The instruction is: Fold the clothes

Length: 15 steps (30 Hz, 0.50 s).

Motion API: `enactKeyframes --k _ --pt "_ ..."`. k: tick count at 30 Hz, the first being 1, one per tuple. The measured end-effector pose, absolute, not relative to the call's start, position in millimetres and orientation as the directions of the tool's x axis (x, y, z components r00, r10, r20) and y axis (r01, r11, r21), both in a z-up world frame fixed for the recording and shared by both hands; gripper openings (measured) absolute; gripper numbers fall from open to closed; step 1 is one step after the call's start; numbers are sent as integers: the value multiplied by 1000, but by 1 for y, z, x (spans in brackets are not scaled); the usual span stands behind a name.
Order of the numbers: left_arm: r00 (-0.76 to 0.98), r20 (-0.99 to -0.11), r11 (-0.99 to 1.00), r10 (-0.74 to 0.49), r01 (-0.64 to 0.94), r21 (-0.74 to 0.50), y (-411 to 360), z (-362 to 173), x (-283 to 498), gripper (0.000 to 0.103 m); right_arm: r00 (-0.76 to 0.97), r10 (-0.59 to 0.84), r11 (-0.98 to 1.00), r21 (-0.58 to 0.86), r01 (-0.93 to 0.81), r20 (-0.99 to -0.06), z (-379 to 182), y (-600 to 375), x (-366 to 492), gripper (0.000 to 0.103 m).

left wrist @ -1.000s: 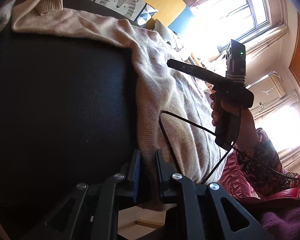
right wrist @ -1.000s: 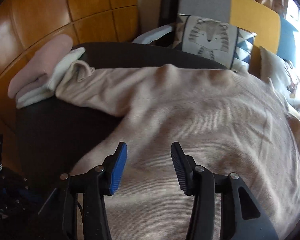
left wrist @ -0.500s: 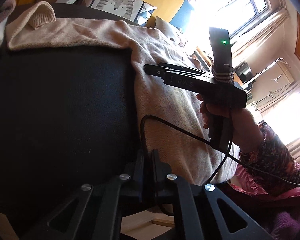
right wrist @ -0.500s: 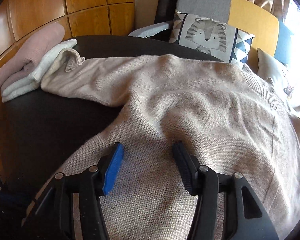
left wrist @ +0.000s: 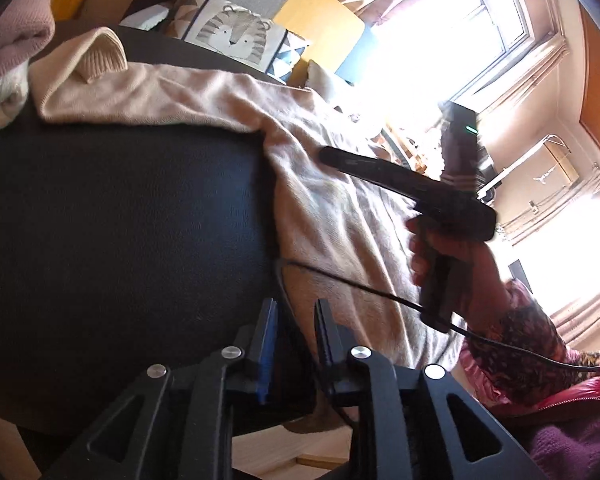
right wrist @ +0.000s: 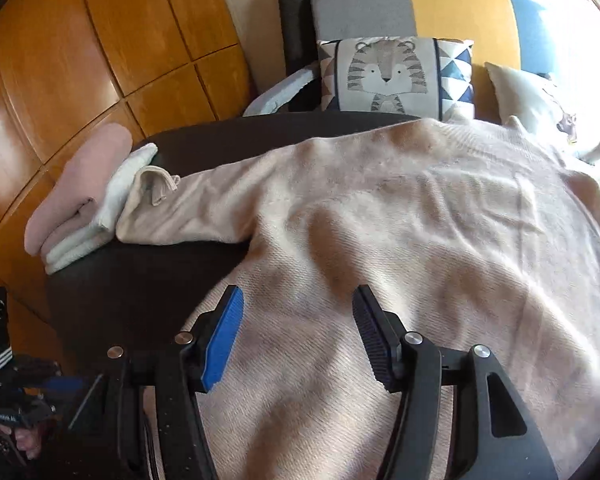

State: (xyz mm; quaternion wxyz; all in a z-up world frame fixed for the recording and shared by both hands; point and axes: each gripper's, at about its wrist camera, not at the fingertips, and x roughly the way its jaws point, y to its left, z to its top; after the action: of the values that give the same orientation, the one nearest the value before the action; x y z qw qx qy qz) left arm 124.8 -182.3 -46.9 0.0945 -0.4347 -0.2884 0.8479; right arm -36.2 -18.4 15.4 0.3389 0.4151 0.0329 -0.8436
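A beige knit sweater [right wrist: 420, 220] lies spread on a dark round table [right wrist: 140, 280], one sleeve [right wrist: 204, 200] stretched left toward a stack of folded clothes. In the left wrist view the sweater [left wrist: 332, 208] runs along the table [left wrist: 120, 240]. My left gripper [left wrist: 296, 312] is slightly open at the sweater's lower hem edge, with nothing clearly clamped. My right gripper [right wrist: 298, 312] is open and hovers over the sweater's body; it also shows in the left wrist view [left wrist: 332, 158], held by a hand.
A stack of folded pink and white clothes [right wrist: 80, 208] sits at the table's left edge. A tiger cushion [right wrist: 388, 76] and chairs stand behind the table. A black cable [left wrist: 340, 284] trails over the sweater. Wood panelling [right wrist: 100, 60] is on the left.
My left gripper's jaws have parted from nearly shut to slightly open at the hem. My right gripper has lifted and drawn back a little above the sweater, still open.
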Motion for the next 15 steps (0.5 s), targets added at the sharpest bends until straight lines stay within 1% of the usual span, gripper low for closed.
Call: enactKeyframes --k 2,4,5,9,11,13,15 --pt "-614 -680 -819 400 94 -566 -187 -44 125 19 -436 -504 -781 179 598 -745 12 -11 -32 60" --pt "-622 -679 -816 389 110 -568 -194 -41 122 19 -466 -412 -807 77 585 -783 3 -6 -32 60" --pt "-624 -681 -809 384 128 -574 -199 -41 118 19 -477 -386 -817 52 575 -789 -2 -2 -32 60" --pt "-632 -688 -787 357 193 -585 -217 -39 100 20 -482 -396 -851 116 512 -782 -8 23 -46 60" --pt "-643 -696 -812 320 192 -552 -223 -31 87 20 -517 -355 -869 71 490 -779 -6 28 -57 60" --pt "-657 -706 -854 262 183 -488 -226 -20 71 20 -553 -305 -886 18 463 -775 -5 32 -71 60" --pt "-669 -717 -890 197 184 -417 -230 -10 54 20 -558 -275 -896 -2 444 -783 -9 35 -85 60"
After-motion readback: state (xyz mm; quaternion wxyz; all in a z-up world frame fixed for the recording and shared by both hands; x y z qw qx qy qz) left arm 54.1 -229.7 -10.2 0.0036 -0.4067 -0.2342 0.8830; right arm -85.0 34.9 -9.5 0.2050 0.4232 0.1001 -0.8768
